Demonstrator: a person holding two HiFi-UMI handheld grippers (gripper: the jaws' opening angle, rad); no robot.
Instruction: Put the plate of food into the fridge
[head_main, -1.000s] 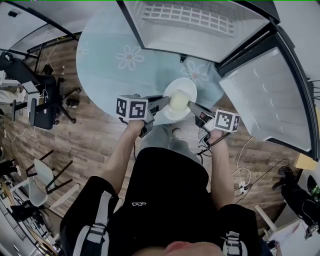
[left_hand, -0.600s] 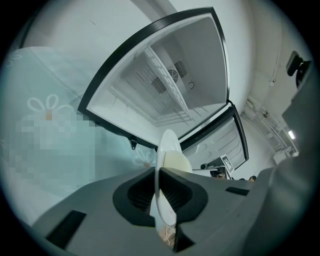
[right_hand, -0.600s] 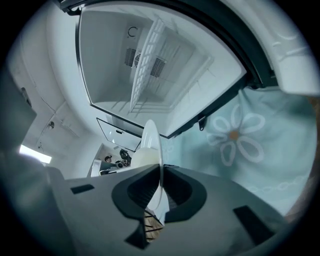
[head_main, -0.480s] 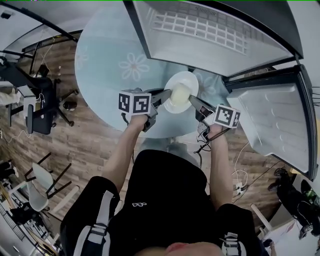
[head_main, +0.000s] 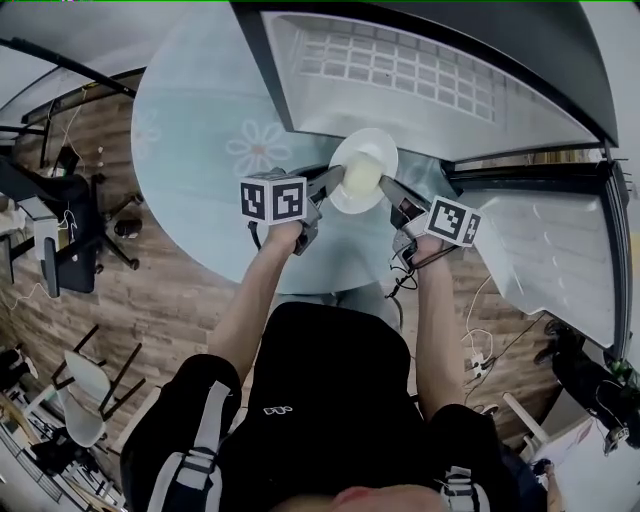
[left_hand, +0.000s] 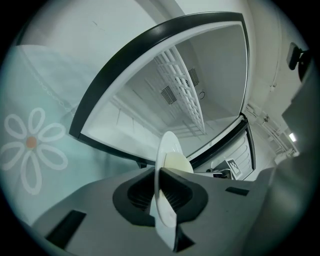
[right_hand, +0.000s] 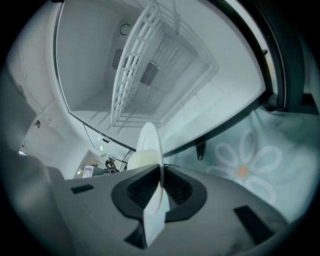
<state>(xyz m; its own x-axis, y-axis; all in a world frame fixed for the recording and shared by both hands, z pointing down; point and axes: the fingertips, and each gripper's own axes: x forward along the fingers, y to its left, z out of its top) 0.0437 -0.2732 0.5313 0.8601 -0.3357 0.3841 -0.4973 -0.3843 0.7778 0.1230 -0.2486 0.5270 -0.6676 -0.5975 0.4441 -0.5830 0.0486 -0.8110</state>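
A white plate (head_main: 372, 140) carrying a pale yellow lump of food (head_main: 361, 176) is held level in front of the open fridge (head_main: 400, 70). My left gripper (head_main: 333, 181) is shut on the plate's left rim. The right gripper (head_main: 386, 186) grips the right rim, its jaws opening slightly with the rim still between the pads. In the left gripper view the plate (left_hand: 167, 150) stands edge-on in the left gripper (left_hand: 159, 192), food (left_hand: 177, 162) beyond. The right gripper view shows the plate (right_hand: 150, 137) edge-on in the right gripper (right_hand: 162, 187).
The fridge interior is white with a wire shelf (right_hand: 135, 65). Its door (head_main: 540, 260) swings open at the right. A teal rug with flowers (head_main: 200, 130) lies under the plate. Chairs (head_main: 60, 230) stand at the left, and cables (head_main: 480, 350) trail on the wood floor at the right.
Both grippers have carried the plate forward, closer to the fridge opening. The fridge cavity now fills more of the head view.
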